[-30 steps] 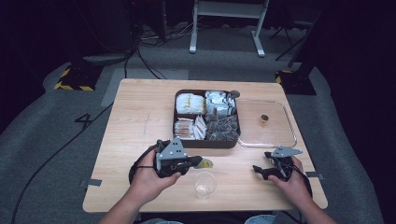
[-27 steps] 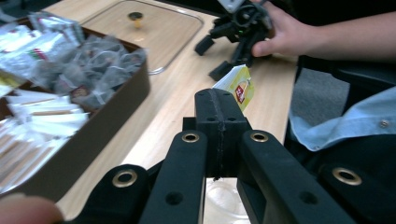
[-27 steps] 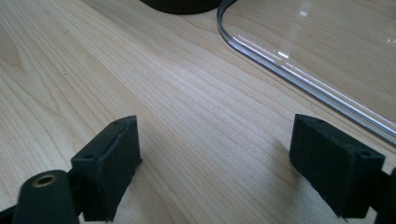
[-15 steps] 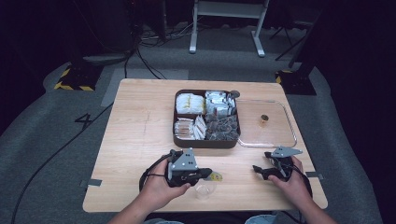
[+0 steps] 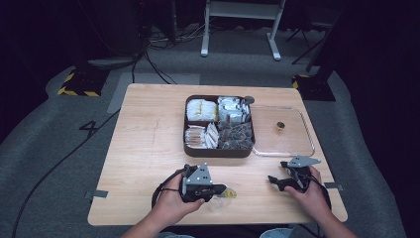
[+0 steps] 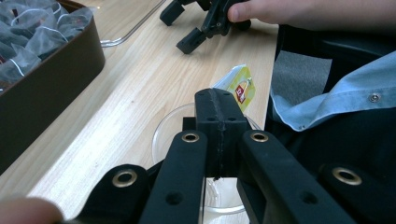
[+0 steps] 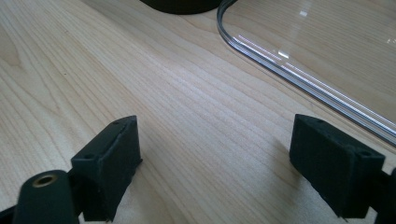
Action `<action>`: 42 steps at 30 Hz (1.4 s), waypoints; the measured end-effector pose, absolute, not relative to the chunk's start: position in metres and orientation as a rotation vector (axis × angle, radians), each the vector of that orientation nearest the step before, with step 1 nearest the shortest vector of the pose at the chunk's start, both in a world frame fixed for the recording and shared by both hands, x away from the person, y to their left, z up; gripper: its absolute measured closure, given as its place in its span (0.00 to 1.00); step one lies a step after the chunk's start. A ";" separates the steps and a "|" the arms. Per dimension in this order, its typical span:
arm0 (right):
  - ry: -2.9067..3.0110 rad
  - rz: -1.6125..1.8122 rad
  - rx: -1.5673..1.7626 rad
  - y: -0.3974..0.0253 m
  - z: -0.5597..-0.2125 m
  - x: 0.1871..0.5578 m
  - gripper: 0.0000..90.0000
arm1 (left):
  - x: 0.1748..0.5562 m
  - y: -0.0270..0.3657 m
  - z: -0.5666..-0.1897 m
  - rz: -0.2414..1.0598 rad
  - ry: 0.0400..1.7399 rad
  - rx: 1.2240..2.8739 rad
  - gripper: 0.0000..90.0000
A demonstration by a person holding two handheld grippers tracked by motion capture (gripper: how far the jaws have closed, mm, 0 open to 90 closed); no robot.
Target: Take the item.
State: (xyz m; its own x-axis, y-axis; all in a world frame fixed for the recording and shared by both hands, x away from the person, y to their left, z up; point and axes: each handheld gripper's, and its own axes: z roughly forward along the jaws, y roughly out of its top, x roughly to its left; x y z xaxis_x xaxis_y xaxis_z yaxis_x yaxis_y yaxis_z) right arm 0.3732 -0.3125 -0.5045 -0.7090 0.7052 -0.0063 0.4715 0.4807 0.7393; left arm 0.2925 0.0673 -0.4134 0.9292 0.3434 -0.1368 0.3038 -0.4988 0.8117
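Two grippers sit low in the frame: the left gripper [image 5: 218, 191], jaws pinched on a yellow tea bag [image 6: 237, 87], hangs over a clear cup [image 5: 218, 202]; the right gripper [image 5: 278, 180] rests spread wide on the table [image 5: 148, 148].

The left tongs [image 6: 219, 116] are closed over a clear cup [image 6: 205, 154] near the tabletop [image 6: 140, 84] edge. A yellow tea-bag tag [image 6: 238, 86] pokes out beyond their tips.

One wooden table [image 5: 148, 148] carries one dark tray [image 5: 219, 150] with four compartments of tea bags, one clear lid [image 5: 292, 146] beside it, one small clear cup [image 6: 163, 135] near the front edge, and one yellow tea-bag tag [image 6: 239, 86]; two hand-held grippers, one per hand
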 end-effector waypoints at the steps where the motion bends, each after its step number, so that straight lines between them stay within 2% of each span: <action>1: 2.421 1.065 0.995 -0.312 -0.505 0.373 0.18 | 0.292 0.067 -0.413 0.052 0.459 2.126 1.00; 3: 2.421 1.065 0.995 -0.312 -0.505 0.373 0.18 | 0.292 0.069 -0.415 0.041 0.469 2.118 0.99; 8: 2.422 1.066 0.995 -0.312 -0.505 0.373 0.18 | 0.290 0.072 -0.412 0.038 0.473 2.091 0.79; 10: 2.422 1.066 0.995 -0.312 -0.505 0.373 0.18 | 0.290 0.072 -0.411 0.037 0.472 2.090 0.76; 12: 2.422 1.066 0.995 -0.312 -0.505 0.373 0.18 | 0.290 0.073 -0.410 0.043 0.468 2.080 0.68; 16: 2.422 1.066 0.995 -0.313 -0.505 0.373 0.18 | 0.294 0.077 -0.409 0.108 0.494 2.071 0.50; 20: 2.424 1.069 0.995 -0.313 -0.504 0.373 0.18 | 0.298 0.089 -0.405 0.204 0.526 2.079 0.40; 33: 2.449 1.082 0.965 -0.315 -0.504 0.377 0.18 | 0.313 0.144 -0.399 0.356 0.741 2.071 0.38; 42: 2.452 1.084 0.958 -0.316 -0.504 0.379 0.18 | 0.326 0.170 -0.414 0.385 0.868 2.106 0.37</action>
State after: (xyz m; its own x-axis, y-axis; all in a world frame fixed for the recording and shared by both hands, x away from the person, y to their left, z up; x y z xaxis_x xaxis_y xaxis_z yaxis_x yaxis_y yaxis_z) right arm 0.3788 -0.3158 -0.5044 -0.7354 0.6777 0.0009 0.4569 0.4948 0.7392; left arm 0.3257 0.1699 -0.4136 0.7170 0.6966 -0.0236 0.4503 -0.4371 0.7786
